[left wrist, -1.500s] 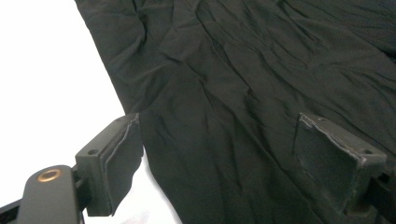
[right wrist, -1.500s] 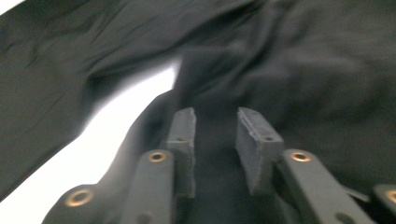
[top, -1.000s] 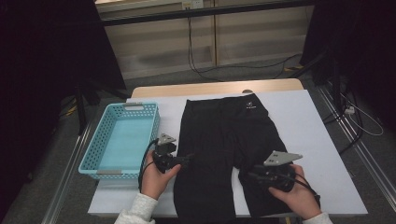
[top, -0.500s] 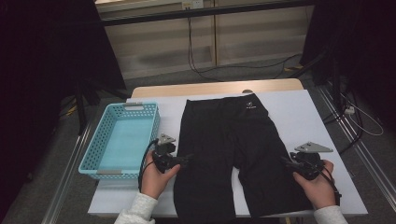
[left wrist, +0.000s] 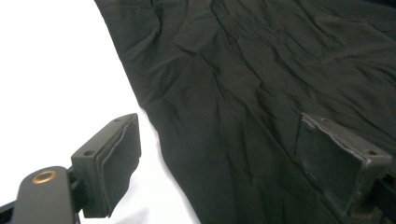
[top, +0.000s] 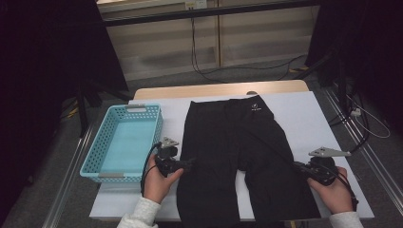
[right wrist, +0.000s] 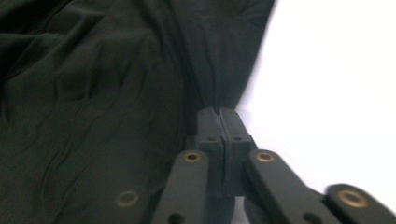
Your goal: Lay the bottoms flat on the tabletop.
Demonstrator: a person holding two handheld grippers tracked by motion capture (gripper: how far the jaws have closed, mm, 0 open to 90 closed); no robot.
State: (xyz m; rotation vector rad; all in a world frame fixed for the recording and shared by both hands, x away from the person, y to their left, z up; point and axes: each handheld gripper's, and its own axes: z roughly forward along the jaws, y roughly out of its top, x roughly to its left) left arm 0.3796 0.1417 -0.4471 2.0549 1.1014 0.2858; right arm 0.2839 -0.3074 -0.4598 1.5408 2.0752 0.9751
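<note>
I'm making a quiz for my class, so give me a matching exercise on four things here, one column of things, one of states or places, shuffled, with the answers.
Things:
1. left tool
2. right tool
3. basket
4. shorts

States or places:
A. spread flat on the white table cover
B. jaws wide open over the cloth's edge
C. turquoise, at the table's left edge
D. jaws shut at the cloth's edge

Pairs: 1-B, 2-D, 3-C, 4-A

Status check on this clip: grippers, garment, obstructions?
Left gripper open, straddling the black fabric shorts' left edge. Right gripper shut on the right leg's edge. Light blue plastic basket to the left, nothing blocking.
</note>
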